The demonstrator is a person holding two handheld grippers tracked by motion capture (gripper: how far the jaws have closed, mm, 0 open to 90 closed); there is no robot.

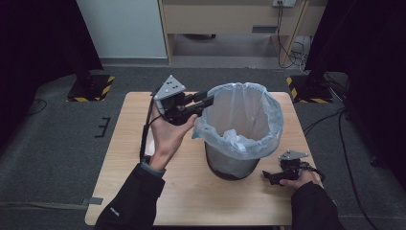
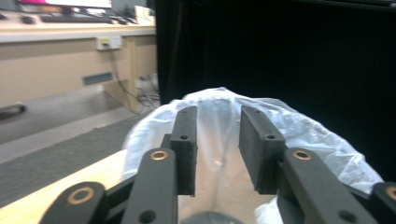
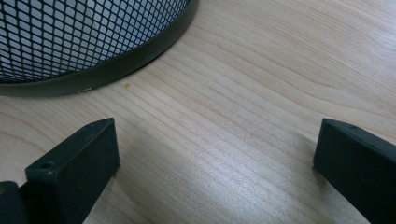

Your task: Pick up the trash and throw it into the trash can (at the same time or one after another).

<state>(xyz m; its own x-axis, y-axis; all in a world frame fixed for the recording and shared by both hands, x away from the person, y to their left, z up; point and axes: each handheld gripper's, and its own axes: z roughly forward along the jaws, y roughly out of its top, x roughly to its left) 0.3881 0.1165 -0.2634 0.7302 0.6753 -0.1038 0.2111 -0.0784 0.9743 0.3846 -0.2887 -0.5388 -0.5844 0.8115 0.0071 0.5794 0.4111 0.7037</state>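
Bin (image 1: 230, 165) stands on wooden table (image 1: 143, 191); grey carpet (image 1: 48, 143) around.

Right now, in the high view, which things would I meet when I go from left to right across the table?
Left gripper held above the table → plastic liner bag over the mesh bin → right gripper resting on the table beside the bin's base.

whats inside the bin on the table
A translucent plastic liner bag lines the mesh bin, its edge folded over the rim. Crumpled whitish plastic lies at the bottom; whether it is the bag's own folds or something separate is unclear, and anything beneath is covered.
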